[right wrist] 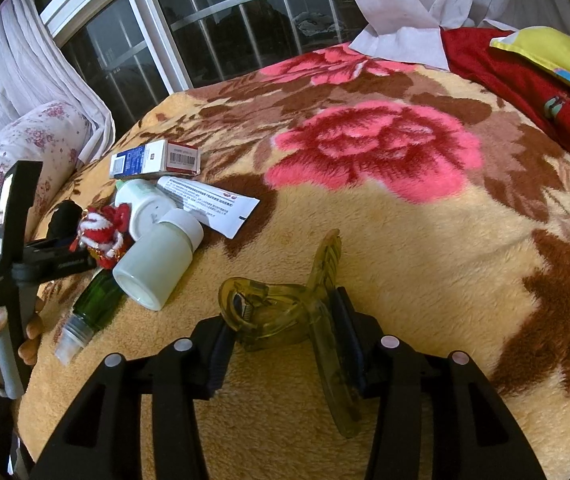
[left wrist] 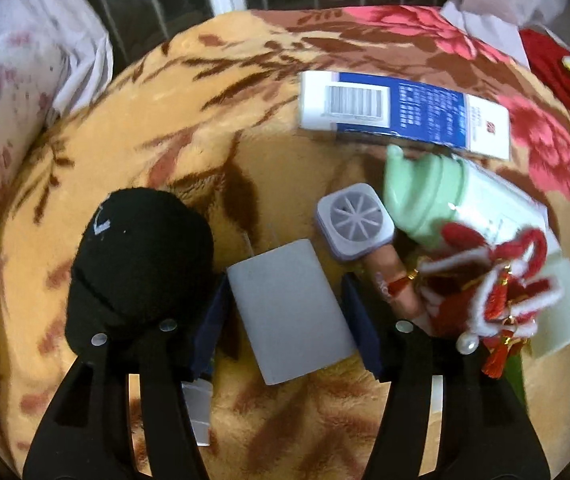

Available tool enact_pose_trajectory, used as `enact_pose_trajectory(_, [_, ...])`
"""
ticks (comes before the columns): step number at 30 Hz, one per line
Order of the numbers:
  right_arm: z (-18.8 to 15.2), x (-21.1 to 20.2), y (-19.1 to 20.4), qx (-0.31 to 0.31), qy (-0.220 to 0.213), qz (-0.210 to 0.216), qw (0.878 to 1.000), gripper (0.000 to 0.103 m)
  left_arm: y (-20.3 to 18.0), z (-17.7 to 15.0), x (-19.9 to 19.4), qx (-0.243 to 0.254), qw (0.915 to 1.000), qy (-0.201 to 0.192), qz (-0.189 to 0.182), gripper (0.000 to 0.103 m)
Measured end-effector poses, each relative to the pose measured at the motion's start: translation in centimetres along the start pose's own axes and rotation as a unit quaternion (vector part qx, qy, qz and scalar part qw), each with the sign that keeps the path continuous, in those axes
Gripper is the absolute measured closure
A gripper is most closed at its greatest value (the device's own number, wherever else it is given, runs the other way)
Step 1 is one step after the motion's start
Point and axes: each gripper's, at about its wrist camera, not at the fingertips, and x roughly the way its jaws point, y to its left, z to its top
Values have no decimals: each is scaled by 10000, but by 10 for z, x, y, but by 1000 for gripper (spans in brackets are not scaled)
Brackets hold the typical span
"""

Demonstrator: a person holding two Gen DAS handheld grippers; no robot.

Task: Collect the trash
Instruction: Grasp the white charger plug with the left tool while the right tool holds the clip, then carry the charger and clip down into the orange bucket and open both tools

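Straddling a grey box (left wrist: 291, 312) on the floral blanket (left wrist: 189, 152) with the left gripper (left wrist: 285, 312), pads parted and clear of its sides, beside a black pouch (left wrist: 137, 264), while clamping a yellowish hair clip (right wrist: 285, 312) in the right gripper (right wrist: 285, 344) just beside the heaped white bottle (right wrist: 157, 264), tube (right wrist: 213, 200) and carton (right wrist: 155, 160).

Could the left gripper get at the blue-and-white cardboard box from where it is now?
Probably yes. The blue-and-white cardboard box lies flat on the blanket beyond the left gripper, top uncovered; the grey rectangular block sits between its open jaws.
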Motion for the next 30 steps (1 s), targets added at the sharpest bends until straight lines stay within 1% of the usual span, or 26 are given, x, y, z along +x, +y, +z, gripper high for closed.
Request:
enact_pose_trajectory(2, [0, 0, -1, 5, -3, 5, 10000, 56, -1, -9, -4, -106, 9999, 72, -79, 57])
enact_pose_trajectory(4, [0, 0, -1, 12, -2, 24, 10000, 55, -2, -16, -8, -103, 9998, 43, -182, 59])
enact_pose_trajectory(5, [0, 0, -1, 11, 0, 34, 10000, 54, 1, -18, -9, -200, 9992, 55, -329, 61])
enact_pose_trajectory(6, [0, 0, -1, -2, 5, 46, 10000, 54, 8, -19, -11, -379, 9977, 63, -560, 61])
enact_pose_trajectory(7, [0, 1, 0, -8, 6, 47, 10000, 53, 11, -19, -10, -451, 9966, 46, -689, 61])
enact_pose_trajectory(8, [0, 1, 0, -8, 5, 52, 10000, 53, 12, -17, -7, -449, 9965, 40, -703, 61])
enact_pose_trajectory(9, [1, 1, 2, -4, 6, 58, 10000, 53, 8, -14, -5, -381, 9974, 34, -604, 61])
enact_pose_trajectory(11, [1, 1, 0, 18, 7, 81, 10000, 53, -3, -8, -1, -134, 9995, -4, -294, 61])
enact_pose_trajectory(12, [1, 1, 1, 27, 6, 90, 10000, 53, -4, -7, 0, -115, 9996, -8, -262, 62])
enact_pose_trajectory(17, [1, 1, -1, 20, 6, 77, 10000, 54, 6, -8, -5, -302, 9984, -117, -458, 63])
enact_pose_trajectory(19, [1, 0, 0, 23, -1, 68, 10000, 54, 9, -12, -15, -388, 9971, -271, -602, 64])
enact_pose_trajectory(21, [0, -1, -1, 37, -20, 81, 10000, 54, 16, -19, -32, -506, 9933, -513, -907, 64])
enact_pose_trajectory(22, [0, -2, -1, 50, -30, 91, 9999, 55, 18, -23, -40, -512, 9918, -622, -990, 64])
enact_pose_trajectory(25, [-1, -4, -3, 106, -95, 114, 9998, 59, 21, -44, -69, -467, 9892, -939, -1025, 64])
enact_pose_trajectory(28, [-1, -7, -2, 74, -174, 173, 9997, 59, 20, -77, -103, -470, 9833, -1330, -1152, 64])
enact_pose_trajectory(30, [0, -8, 0, 6, -166, 153, 9997, 59, 17, -96, -119, -489, 9823, -1444, -1092, 63])
